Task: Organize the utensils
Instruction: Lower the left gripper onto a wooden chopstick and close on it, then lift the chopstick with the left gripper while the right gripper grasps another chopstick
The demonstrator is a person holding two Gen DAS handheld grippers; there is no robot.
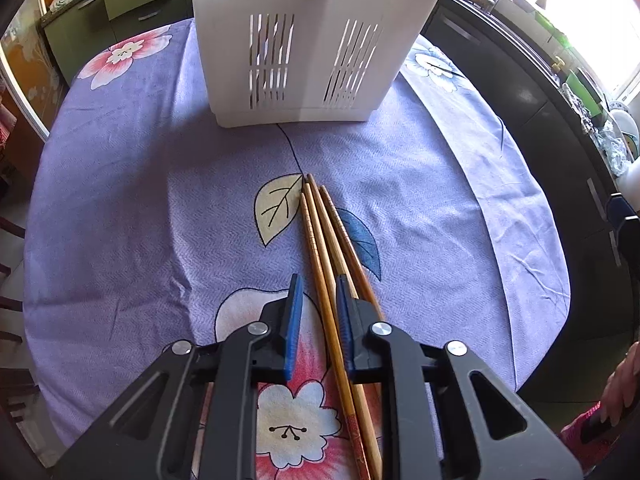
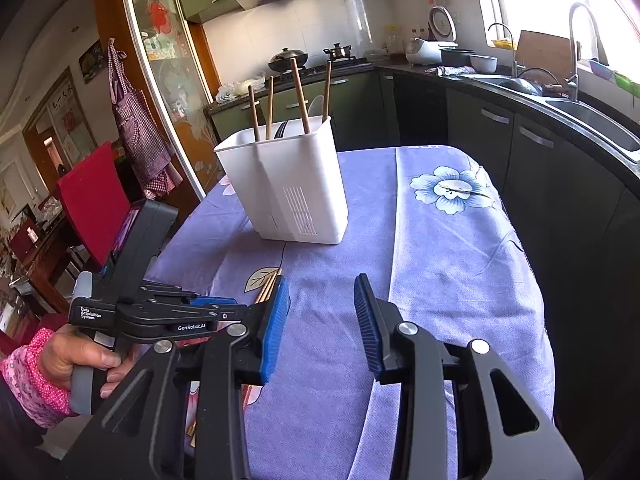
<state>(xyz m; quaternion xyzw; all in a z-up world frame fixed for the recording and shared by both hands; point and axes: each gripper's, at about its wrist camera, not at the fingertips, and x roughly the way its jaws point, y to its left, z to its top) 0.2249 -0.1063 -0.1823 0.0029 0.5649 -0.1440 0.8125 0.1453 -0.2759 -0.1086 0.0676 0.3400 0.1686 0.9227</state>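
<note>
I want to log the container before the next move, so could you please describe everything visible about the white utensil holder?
The white utensil holder looks like matte plastic: a tall, upright, open-topped box with rounded corners and slotted vent panels low on its walls. It stands on the purple floral tablecloth, beyond the loose chopsticks and apart from them. Four wooden chopsticks lean inside it, with what looks like a dark utensil and a pale one. Neither gripper touches it.

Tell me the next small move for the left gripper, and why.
Probably close the left gripper and lift: it is open low over the chopsticks on the cloth, with one or two between its pads, while the white holder already has four standing inside.
</note>
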